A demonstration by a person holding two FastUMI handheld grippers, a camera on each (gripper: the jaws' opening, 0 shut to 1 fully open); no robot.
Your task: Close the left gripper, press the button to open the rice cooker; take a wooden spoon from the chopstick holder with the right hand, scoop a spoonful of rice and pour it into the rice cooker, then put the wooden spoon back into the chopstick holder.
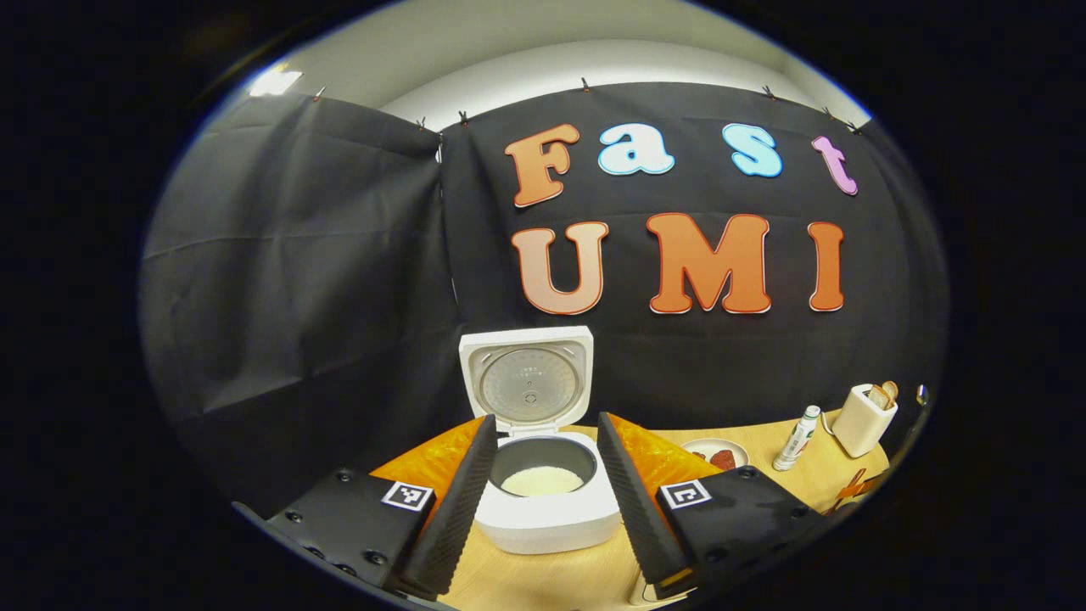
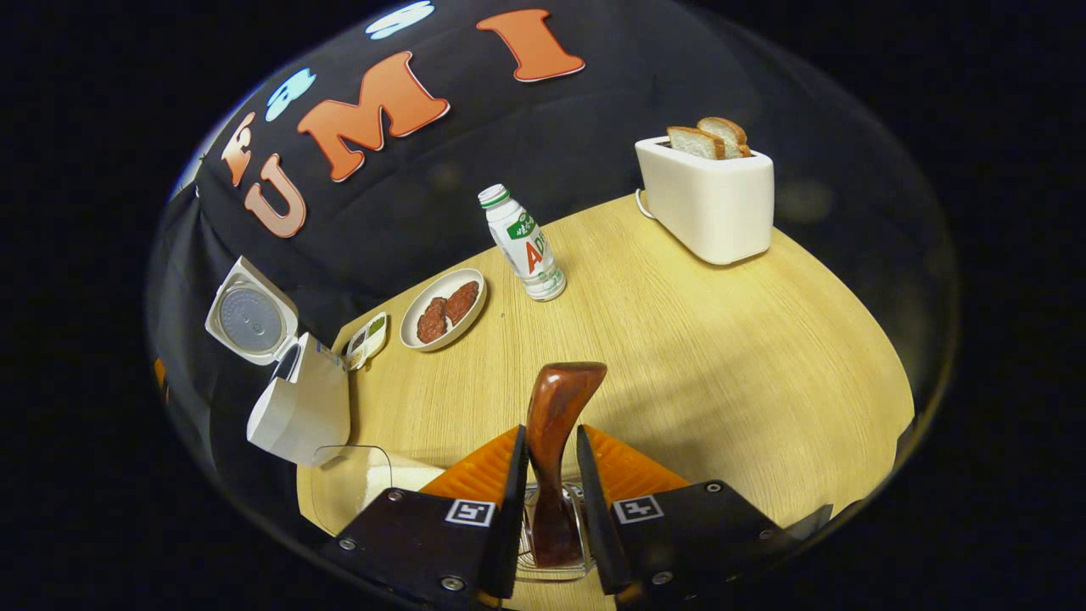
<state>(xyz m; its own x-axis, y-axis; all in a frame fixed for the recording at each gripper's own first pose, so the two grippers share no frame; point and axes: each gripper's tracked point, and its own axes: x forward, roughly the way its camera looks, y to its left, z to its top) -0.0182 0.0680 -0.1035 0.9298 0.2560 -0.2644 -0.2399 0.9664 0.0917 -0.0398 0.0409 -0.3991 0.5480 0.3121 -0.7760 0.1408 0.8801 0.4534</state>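
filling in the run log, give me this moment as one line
cooker lid: open | rice in pot | left gripper: open, empty | right gripper: shut on wooden spoon | spoon over holder

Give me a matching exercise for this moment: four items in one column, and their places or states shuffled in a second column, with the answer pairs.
Items:
1. rice cooker
2. wooden spoon
3. toaster
4. plate

States:
A. holds two slices of bread
B. lid up, rice inside the pot
C. carries two reddish-brown pieces of food
D. between the fingers of the right hand-held gripper

Pairs: 1-B, 2-D, 3-A, 4-C
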